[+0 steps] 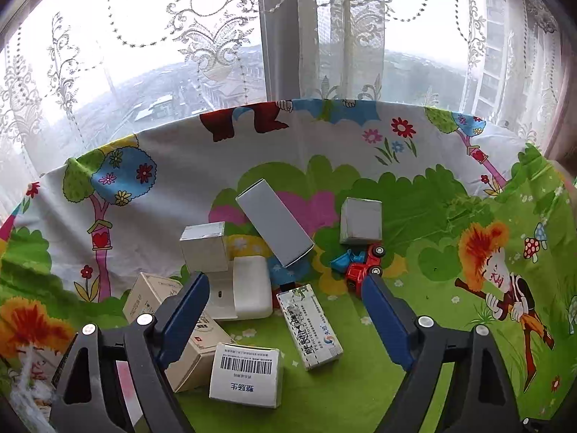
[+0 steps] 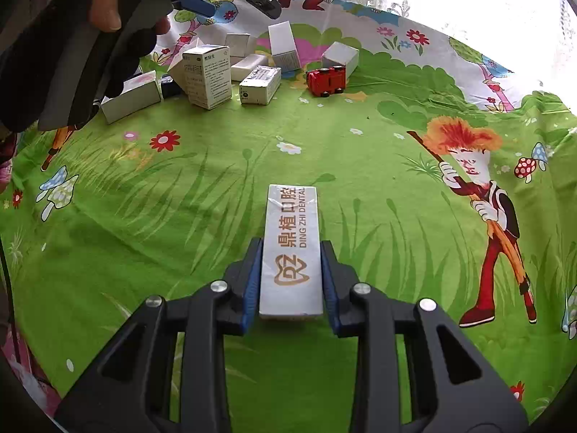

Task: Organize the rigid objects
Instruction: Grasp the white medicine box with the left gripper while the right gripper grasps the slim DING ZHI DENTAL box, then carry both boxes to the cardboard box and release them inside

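Right now the right gripper (image 2: 291,278) is pinching a long white box (image 2: 291,245) marked "DING ZHI DENTAL", blue pads pressed on both long sides; box points away from the camera over the green part of the cartoon-print cloth (image 2: 360,166) covering the worktop, well apart from everything else. Can't tell if the box touches the cloth.

Left gripper (image 1: 285,306) is spread, nothing btwn its pads, hanging over the cluster of boxes toward the worktop's far edge by the lace-curtained window (image 1: 144,36). In that cluster: barcode box (image 1: 245,375) nearest the camera, a printed narrow box (image 1: 312,326) just beside it, a tan box (image 1: 151,297) partly behind the left finger, a white rounded case (image 1: 249,288), a long grey box (image 1: 274,227) tilted on the others, and 2 small grey boxes. Red toy car (image 1: 364,263) lies on its side next to a blue toy piece (image 1: 342,259), near the right-hand grey cube (image 1: 360,222).
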`<state>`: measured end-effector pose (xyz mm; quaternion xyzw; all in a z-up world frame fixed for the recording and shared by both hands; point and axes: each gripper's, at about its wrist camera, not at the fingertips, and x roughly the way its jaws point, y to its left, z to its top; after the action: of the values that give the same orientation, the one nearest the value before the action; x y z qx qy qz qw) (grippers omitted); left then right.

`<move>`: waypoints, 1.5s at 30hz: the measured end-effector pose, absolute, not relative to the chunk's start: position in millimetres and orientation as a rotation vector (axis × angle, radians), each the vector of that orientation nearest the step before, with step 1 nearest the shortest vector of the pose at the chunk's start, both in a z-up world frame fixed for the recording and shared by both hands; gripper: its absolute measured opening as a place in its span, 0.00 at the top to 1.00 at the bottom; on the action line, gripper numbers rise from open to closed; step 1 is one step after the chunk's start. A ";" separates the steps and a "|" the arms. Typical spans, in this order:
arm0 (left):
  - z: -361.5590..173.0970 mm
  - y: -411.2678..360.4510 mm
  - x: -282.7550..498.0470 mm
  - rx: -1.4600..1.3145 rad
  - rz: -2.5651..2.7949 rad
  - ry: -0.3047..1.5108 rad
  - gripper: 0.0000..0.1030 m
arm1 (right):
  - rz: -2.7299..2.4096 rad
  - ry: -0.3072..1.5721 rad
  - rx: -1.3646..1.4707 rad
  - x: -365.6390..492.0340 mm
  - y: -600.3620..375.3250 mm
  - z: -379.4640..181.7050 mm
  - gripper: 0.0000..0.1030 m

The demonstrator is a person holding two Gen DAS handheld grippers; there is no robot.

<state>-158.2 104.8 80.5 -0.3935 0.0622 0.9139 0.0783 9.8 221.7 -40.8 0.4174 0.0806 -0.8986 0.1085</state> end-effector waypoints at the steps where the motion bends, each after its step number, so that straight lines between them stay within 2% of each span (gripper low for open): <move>1: 71.4 107.1 -159.1 -1.231 2.671 0.200 0.34 | -2.643 0.235 1.228 10.1 222.2 -40.7 0.66; 2: 60.0 108.3 -153.6 -1.289 2.592 0.206 0.48 | -2.642 0.230 1.228 10.0 222.4 -40.7 0.66; 3: 54.7 107.8 -142.3 -1.274 2.567 0.235 0.52 | -2.640 0.221 1.229 9.8 223.6 -40.6 0.66; 5: 56.6 104.1 -98.7 -1.155 2.608 0.369 0.52 | -2.638 0.205 1.229 9.4 225.6 -40.4 0.66; 8: 53.3 74.9 -40.5 -1.163 2.523 0.185 0.52 | -2.636 0.196 1.230 9.0 226.6 -40.4 0.66; 13: 35.8 35.5 36.1 -1.133 2.640 0.187 0.50 | -2.635 0.200 1.230 9.2 226.9 -40.5 0.66; 14: 36.1 28.8 44.6 -1.107 2.672 0.175 0.44 | -2.636 0.201 1.230 9.3 227.0 -40.5 0.66; 17: 40.5 16.2 42.5 -1.046 2.784 0.151 0.09 | -2.637 0.207 1.230 9.1 226.6 -40.5 0.66; 22: 28.9 26.0 -11.6 -1.152 2.787 0.191 0.08 | -2.641 0.222 1.228 9.8 225.3 -40.9 0.66; 23: 22.1 31.3 -21.8 -1.188 2.773 0.212 0.10 | -2.643 0.227 1.228 10.0 224.9 -41.0 0.66; 25: 7.2 39.1 -38.0 -1.264 2.734 0.215 0.19 | -2.644 0.232 1.227 10.5 224.6 -41.0 0.66; 26: 0.7 41.6 -42.2 -1.301 2.710 0.211 0.35 | -2.644 0.231 1.227 10.5 224.7 -41.0 0.66; 27: 1.8 40.3 -39.8 -1.271 2.696 0.160 0.56 | -2.644 0.229 1.227 10.4 224.8 -41.0 0.66; 28: 3.1 39.3 -35.7 -1.292 2.703 0.150 0.60 | -2.643 0.229 1.227 10.4 224.8 -40.8 0.66; 36: 22.3 -0.5 72.8 -1.200 2.805 -0.022 0.60 | -2.643 0.235 1.223 11.3 224.1 -40.9 0.67; 41: 22.9 -28.5 116.5 -1.241 2.836 -0.041 0.60 | -2.644 0.229 1.224 11.7 223.8 -41.3 0.67; 45: 26.5 -35.5 129.0 -1.241 2.852 -0.041 0.60 | -2.638 0.110 1.241 17.3 228.0 -39.4 0.67</move>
<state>129.0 -35.5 26.5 -0.3988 -0.0131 0.9168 0.0155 17.3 228.0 -39.4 0.4226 0.0376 -0.8986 0.1119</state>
